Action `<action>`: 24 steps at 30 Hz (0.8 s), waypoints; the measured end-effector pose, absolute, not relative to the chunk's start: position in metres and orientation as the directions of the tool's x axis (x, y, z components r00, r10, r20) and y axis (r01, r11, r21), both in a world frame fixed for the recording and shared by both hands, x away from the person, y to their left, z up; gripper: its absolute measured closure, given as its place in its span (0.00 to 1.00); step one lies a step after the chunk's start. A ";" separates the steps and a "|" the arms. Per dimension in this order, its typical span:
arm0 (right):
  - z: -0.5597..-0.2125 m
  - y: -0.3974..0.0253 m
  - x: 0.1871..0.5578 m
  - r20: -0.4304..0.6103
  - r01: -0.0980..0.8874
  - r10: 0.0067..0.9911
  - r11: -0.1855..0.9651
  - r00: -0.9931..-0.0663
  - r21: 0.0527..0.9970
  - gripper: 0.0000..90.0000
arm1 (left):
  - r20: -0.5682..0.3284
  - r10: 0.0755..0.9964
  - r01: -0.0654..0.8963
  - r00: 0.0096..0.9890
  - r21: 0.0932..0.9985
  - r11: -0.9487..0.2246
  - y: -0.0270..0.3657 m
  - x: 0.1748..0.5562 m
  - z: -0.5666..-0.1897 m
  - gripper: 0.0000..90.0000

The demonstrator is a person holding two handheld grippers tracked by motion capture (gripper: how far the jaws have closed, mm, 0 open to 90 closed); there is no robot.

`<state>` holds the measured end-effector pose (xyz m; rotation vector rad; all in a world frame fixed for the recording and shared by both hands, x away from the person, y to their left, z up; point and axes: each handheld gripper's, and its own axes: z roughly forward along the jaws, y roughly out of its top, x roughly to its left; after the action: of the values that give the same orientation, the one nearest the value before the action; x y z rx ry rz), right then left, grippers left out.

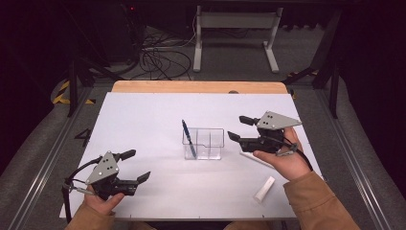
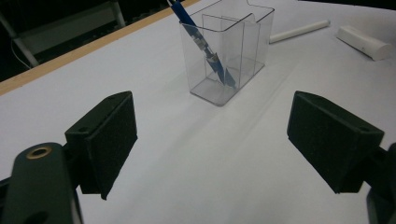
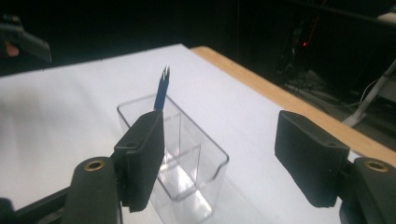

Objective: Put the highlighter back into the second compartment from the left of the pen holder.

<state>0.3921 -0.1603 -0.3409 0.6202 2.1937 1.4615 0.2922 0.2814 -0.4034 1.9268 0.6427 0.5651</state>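
Note:
A clear plastic holder (image 1: 203, 143) (image 2: 227, 51) (image 3: 175, 163) with compartments stands mid-table. A blue pen (image 1: 188, 139) (image 2: 201, 42) (image 3: 161, 91) leans in its left compartment. My left gripper (image 1: 135, 166) (image 2: 212, 144) hovers open near the front left of the table, jaws pointing at the holder, nothing between them. My right gripper (image 1: 241, 128) (image 3: 219, 154) is open just right of the holder, also holding nothing. A white stick (image 1: 256, 158) (image 2: 299, 31) lies under the right hand, and a white block (image 1: 265, 189) (image 2: 364, 42) rests near the front right edge.
The white table (image 1: 143, 124) has a wooden strip (image 1: 198, 86) along its far edge. Beyond it are cables (image 1: 160, 60) on the floor and a white frame leg (image 1: 237, 28). Metal rails run along both sides of the table.

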 end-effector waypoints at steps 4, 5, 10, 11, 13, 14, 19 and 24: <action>-0.345 -0.167 0.393 -0.076 0.222 0.614 0.395 -0.786 0.891 0.36 | 0.109 0.652 0.191 0.751 0.908 -0.373 0.281 0.293 -0.404 0.19; -0.346 -0.169 0.394 -0.085 0.226 0.611 0.414 -0.787 0.882 0.36 | 0.110 0.651 0.191 0.751 0.908 -0.374 0.281 0.292 -0.403 0.19; -0.353 -0.173 0.397 -0.122 0.229 0.585 0.489 -0.802 0.842 0.36 | 0.108 0.652 0.191 0.751 0.909 -0.371 0.281 0.292 -0.403 0.19; -0.355 -0.175 0.397 -0.127 0.231 0.580 0.503 -0.804 0.833 0.36 | 0.108 0.652 0.191 0.751 0.909 -0.371 0.281 0.292 -0.403 0.19; -0.358 -0.177 0.398 -0.132 0.238 0.575 0.523 -0.808 0.819 0.36 | 0.108 0.651 0.191 0.751 0.909 -0.371 0.281 0.292 -0.403 0.19; -0.359 -0.178 0.399 -0.130 0.244 0.573 0.529 -0.809 0.813 0.35 | 0.108 0.651 0.191 0.751 0.908 -0.372 0.281 0.292 -0.403 0.19; -0.366 -0.184 0.402 -0.118 0.279 0.579 0.549 -0.807 0.788 0.33 | 0.108 0.649 0.191 0.753 0.908 -0.372 0.280 0.293 -0.403 0.19; -0.371 -0.188 0.403 -0.120 0.290 0.551 0.598 -0.826 0.747 0.30 | 0.108 0.649 0.190 0.753 0.908 -0.373 0.280 0.292 -0.403 0.19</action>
<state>0.4035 -0.1878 -0.3707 0.6807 2.4896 1.0743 0.2925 0.2803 -0.4034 1.9282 0.6401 0.5630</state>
